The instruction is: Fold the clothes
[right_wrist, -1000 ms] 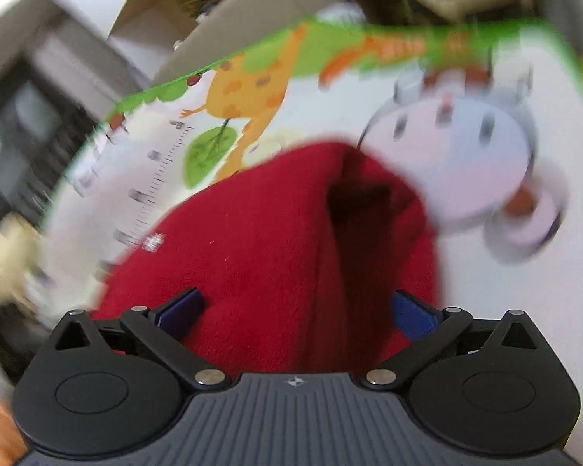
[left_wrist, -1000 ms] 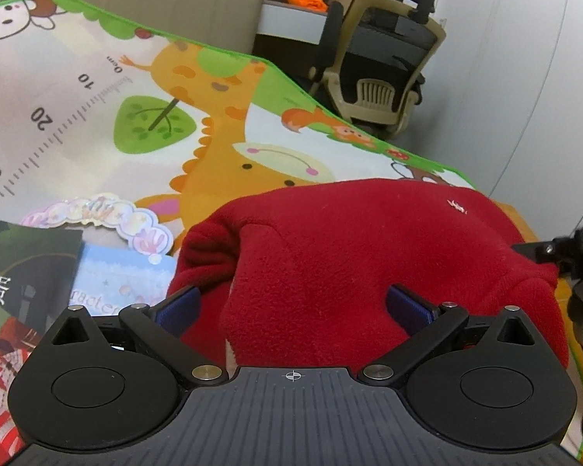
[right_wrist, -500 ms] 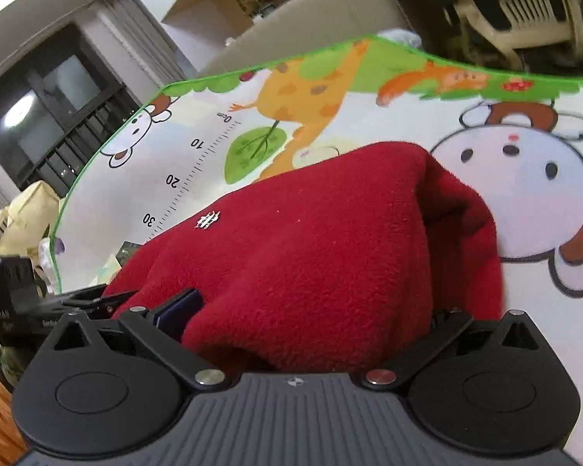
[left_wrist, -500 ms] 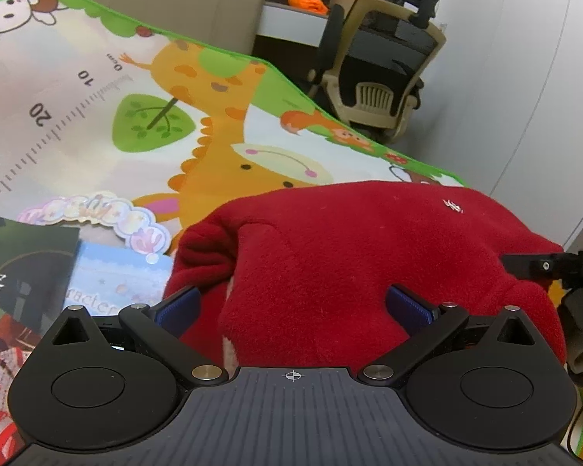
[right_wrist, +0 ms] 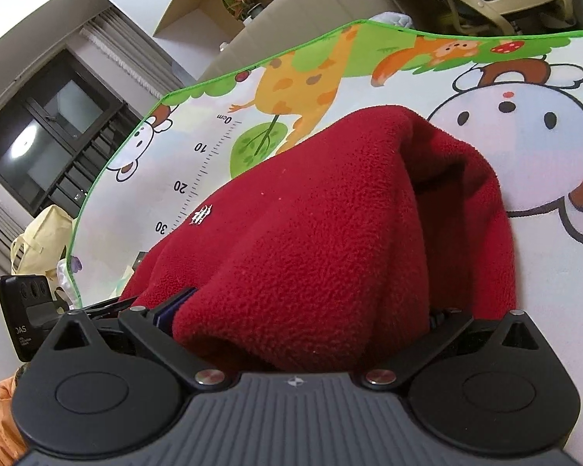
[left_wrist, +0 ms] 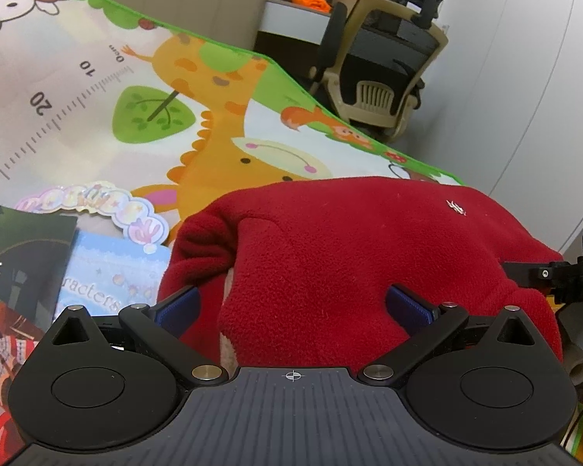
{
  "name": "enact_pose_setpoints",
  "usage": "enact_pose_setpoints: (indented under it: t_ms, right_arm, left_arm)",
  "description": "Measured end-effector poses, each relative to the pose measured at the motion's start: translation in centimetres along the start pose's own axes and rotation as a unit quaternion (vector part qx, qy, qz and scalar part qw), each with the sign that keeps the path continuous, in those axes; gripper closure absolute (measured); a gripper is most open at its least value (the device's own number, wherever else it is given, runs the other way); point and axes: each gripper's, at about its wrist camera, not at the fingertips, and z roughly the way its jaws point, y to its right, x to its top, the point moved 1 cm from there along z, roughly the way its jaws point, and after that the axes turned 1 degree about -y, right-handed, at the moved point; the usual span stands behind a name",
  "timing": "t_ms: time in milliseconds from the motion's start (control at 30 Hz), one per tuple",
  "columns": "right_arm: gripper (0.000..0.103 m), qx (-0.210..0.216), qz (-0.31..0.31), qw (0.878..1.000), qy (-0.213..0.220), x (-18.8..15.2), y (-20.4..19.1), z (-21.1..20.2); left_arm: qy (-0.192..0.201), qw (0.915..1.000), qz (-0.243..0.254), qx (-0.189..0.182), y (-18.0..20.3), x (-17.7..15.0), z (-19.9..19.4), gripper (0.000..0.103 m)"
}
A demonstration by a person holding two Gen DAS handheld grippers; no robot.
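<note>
Now the red fleece (left_wrist: 353,256) bunches between both wide-spread grippers, left gripper (left_wrist: 293,305) and right gripper (right_wrist: 299,310), on the play mat (left_wrist: 97,116).

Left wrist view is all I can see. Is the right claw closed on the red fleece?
Observer: No. The right claw is open. The red fleece bulges between its fingers and hides the right one.
Operator: Anything loose on that side?
Observer: Yes, a dark open fold gapes along the fleece's right flank.
Operator: Anything lying off the mat over there?
Observer: A pale yellow bag sits just past the green edge of the play mat, at the far left of the right wrist view.
</note>
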Motion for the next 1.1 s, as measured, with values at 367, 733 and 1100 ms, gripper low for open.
enact_pose_setpoints:
  t_ms: [367,733,1100]
  right_arm:
    - [0.000,0.015,0.009,1.000,0.011,-0.6,0.6,0.1]
    - [0.000,0.023,0.002,0.999,0.039,-1.6,1.0,0.0]
    - [0.000,-0.042,-0.056,0.995,0.071,-2.6,-0.5,-0.8]
  left_arm:
    - [-0.005,0.9998,-0.017,-0.010,-0.4,-0.1,0.0,0.000]
    - [-0.021,0.9721,-0.168,-0.162,-3.6,0.1,0.6,0.000]
    - [0.065,0.9765,-0.135,-0.155,-2.5,8.2,-3.0,0.000]
